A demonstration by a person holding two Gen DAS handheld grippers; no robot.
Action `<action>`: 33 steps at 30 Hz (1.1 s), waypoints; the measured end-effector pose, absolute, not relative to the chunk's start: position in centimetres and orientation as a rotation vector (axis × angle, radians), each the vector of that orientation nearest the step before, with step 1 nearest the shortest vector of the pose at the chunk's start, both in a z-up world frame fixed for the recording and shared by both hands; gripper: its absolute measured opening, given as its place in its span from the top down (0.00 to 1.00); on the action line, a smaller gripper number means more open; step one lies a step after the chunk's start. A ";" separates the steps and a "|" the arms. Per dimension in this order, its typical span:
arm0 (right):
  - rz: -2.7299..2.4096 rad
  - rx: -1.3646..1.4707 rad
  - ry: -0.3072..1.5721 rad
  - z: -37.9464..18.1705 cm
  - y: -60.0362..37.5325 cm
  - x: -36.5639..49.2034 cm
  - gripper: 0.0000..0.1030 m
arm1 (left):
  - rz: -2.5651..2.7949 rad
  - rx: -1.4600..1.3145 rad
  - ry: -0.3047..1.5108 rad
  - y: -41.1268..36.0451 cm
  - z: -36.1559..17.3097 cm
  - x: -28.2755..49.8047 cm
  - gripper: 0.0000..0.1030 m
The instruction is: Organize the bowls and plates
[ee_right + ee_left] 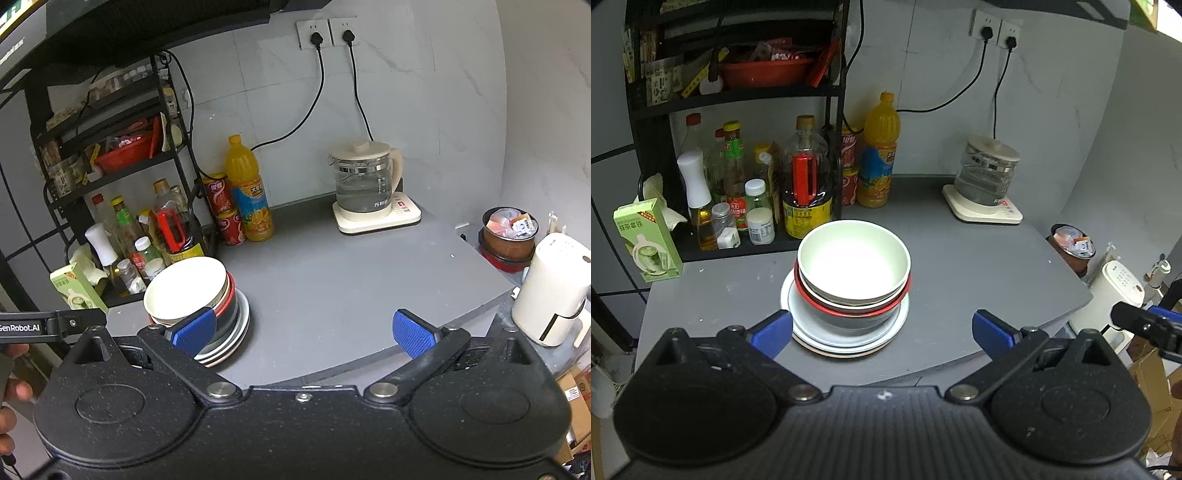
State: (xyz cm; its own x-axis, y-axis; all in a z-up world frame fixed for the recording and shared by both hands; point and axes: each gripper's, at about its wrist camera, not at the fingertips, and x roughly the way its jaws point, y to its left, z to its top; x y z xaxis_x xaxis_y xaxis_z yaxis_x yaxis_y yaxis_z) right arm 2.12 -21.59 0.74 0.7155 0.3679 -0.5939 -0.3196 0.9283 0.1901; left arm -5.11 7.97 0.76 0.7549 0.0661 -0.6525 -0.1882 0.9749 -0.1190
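A stack of dishes stands on the grey table. A white bowl sits on top, nested in a red-rimmed bowl, on several white plates. My left gripper is open and empty, just in front of the stack, its left pad beside the plates. In the right wrist view the same white bowl and plates lie at the left. My right gripper is open and empty, to the right of the stack, its left pad in front of the plates.
A black rack with bottles and jars stands behind the stack. An orange juice bottle, red cans and a glass kettle are at the back. A green carton is at left. A white appliance stands beyond the table's right edge.
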 end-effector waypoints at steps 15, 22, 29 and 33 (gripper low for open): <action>0.383 0.073 0.674 0.7 -22.1 0.7 0.00 | 0.107 -0.120 0.684 6.8 0.4 -7.5 0.01; 0.380 0.056 0.688 0.6 -22.0 1.2 0.00 | 0.094 -0.119 0.683 6.6 0.2 -7.3 0.01; 0.398 0.044 0.691 0.3 -21.7 1.1 0.00 | 0.091 -0.115 0.700 6.1 -0.1 -7.0 0.01; 0.414 0.028 0.697 0.2 -21.4 1.0 0.00 | 0.091 -0.120 0.705 6.1 -0.2 -7.0 0.01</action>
State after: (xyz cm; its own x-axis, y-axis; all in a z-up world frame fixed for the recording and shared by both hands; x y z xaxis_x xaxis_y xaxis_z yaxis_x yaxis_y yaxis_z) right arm 1.01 -21.37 0.15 0.6893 0.3792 -0.6173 -0.3607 0.9186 0.1614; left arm -7.02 6.14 -0.21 0.7579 0.0424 -0.6510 -0.1234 0.9892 -0.0792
